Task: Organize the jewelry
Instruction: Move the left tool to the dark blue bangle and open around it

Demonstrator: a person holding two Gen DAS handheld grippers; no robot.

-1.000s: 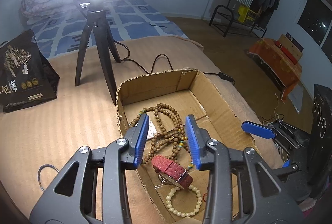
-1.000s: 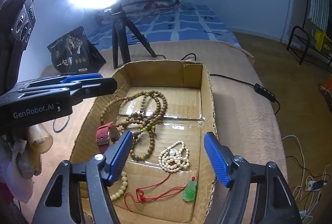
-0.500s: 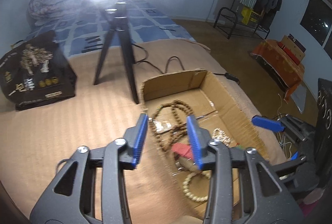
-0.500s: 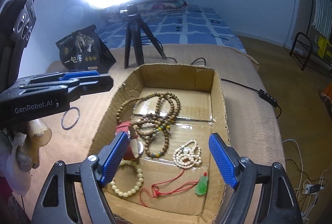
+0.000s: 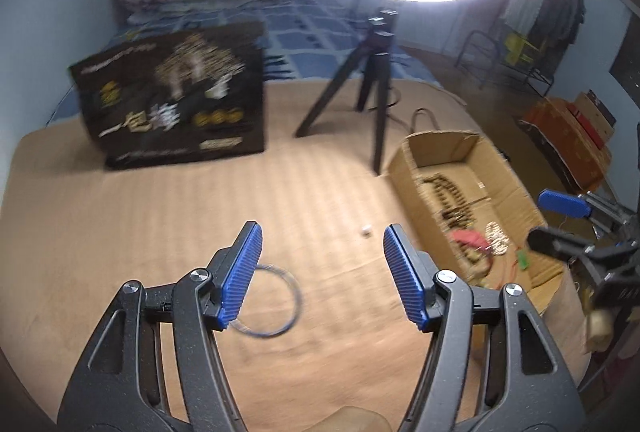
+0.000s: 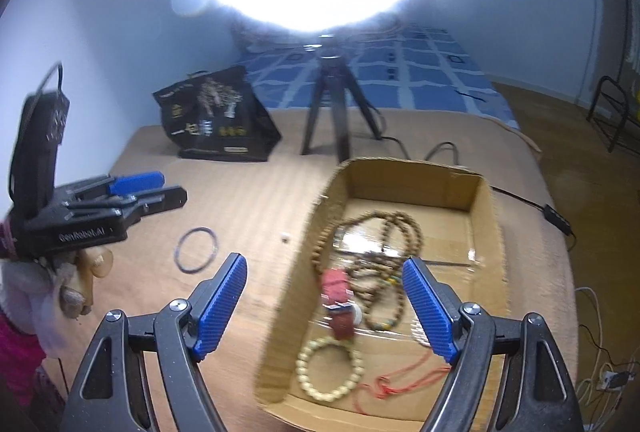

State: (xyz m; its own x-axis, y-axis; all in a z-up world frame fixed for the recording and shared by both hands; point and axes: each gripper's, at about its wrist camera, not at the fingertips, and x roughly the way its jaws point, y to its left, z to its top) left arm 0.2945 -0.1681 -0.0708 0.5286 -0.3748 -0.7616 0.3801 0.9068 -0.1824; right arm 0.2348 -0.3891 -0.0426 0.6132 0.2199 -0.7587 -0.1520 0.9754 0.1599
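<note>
Dark bangle [image 5: 267,302] beneath spread left tool [image 5: 322,274]

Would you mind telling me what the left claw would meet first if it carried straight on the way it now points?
Probably the dark thin bangle lying on the tan bedcover, just ahead of the open left claw; depth is uncertain.

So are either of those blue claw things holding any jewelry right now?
No. The left gripper and right gripper both have open, empty jaws; the dark bangle lies untouched on the blanket.
</note>
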